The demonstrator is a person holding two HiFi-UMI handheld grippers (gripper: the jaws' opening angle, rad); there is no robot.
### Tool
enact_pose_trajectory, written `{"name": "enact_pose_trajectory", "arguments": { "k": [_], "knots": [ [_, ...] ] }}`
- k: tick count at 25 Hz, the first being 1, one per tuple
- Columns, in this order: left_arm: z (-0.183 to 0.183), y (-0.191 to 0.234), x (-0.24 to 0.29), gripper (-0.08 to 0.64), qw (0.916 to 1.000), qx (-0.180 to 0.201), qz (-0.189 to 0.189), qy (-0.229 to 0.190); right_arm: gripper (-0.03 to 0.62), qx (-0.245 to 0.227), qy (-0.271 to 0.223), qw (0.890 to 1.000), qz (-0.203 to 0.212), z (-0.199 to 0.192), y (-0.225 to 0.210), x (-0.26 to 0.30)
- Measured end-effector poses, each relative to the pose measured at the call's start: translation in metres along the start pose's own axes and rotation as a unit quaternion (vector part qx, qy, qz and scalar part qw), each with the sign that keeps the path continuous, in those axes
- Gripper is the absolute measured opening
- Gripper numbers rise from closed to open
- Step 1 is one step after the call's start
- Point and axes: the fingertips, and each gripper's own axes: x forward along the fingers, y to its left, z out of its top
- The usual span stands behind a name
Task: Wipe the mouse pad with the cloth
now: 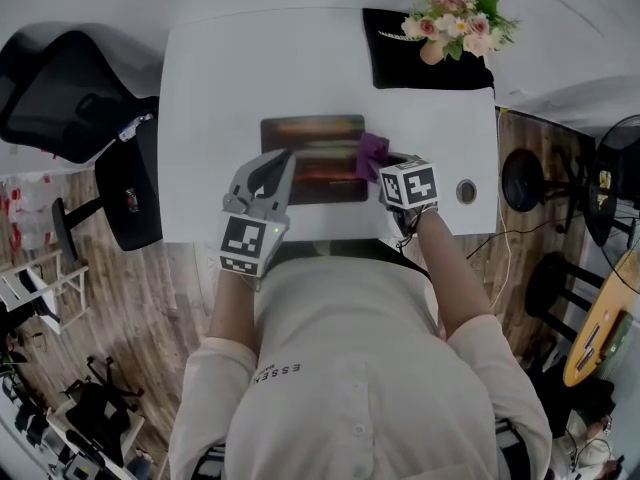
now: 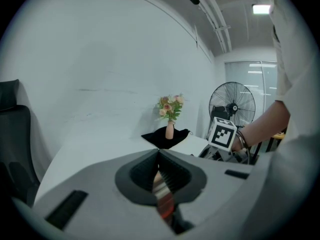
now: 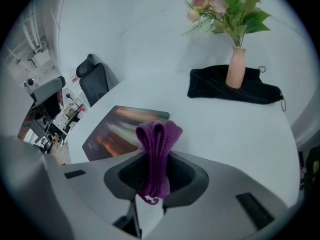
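A dark mouse pad (image 1: 310, 133) with a colourful print lies in the middle of the white table (image 1: 210, 108). My left gripper (image 1: 278, 164) is at the pad's near left part. In the left gripper view its jaws are shut on a thin striped edge of the mouse pad (image 2: 164, 200). My right gripper (image 1: 380, 168) is at the pad's right edge, shut on a folded purple cloth (image 1: 372, 151). In the right gripper view the cloth (image 3: 157, 149) sticks up out of the jaws, with the mouse pad (image 3: 117, 129) lying just beyond it to the left.
A pink vase of flowers (image 1: 455, 18) stands on a black cloth (image 1: 400, 63) at the table's far right. A round cable hole (image 1: 466, 191) is near the right edge. A black office chair (image 1: 60, 88) stands to the left, and a fan (image 2: 231, 106) to the right.
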Motion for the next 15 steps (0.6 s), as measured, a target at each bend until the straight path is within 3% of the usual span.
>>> {"name": "enact_pose_trajectory", "arguments": {
  "k": [7,12,15],
  "knots": [
    [0.001,-0.002,-0.01,0.002,0.9999,0.001,0.009,-0.004,0.097,-0.008,-0.02,0.999,-0.024,0.005,-0.004,-0.02],
    [-0.002,0.01,-0.024,0.002,0.9998,-0.003,0.018,-0.007,0.097,-0.019,-0.051,0.999,0.001,0.027,0.03,-0.025],
    [-0.008,0.023,-0.038,0.002,0.9996,-0.006,0.025,-0.007,0.096,-0.029,-0.045,0.998,0.037,0.03,0.069,-0.017]
  ]
}}
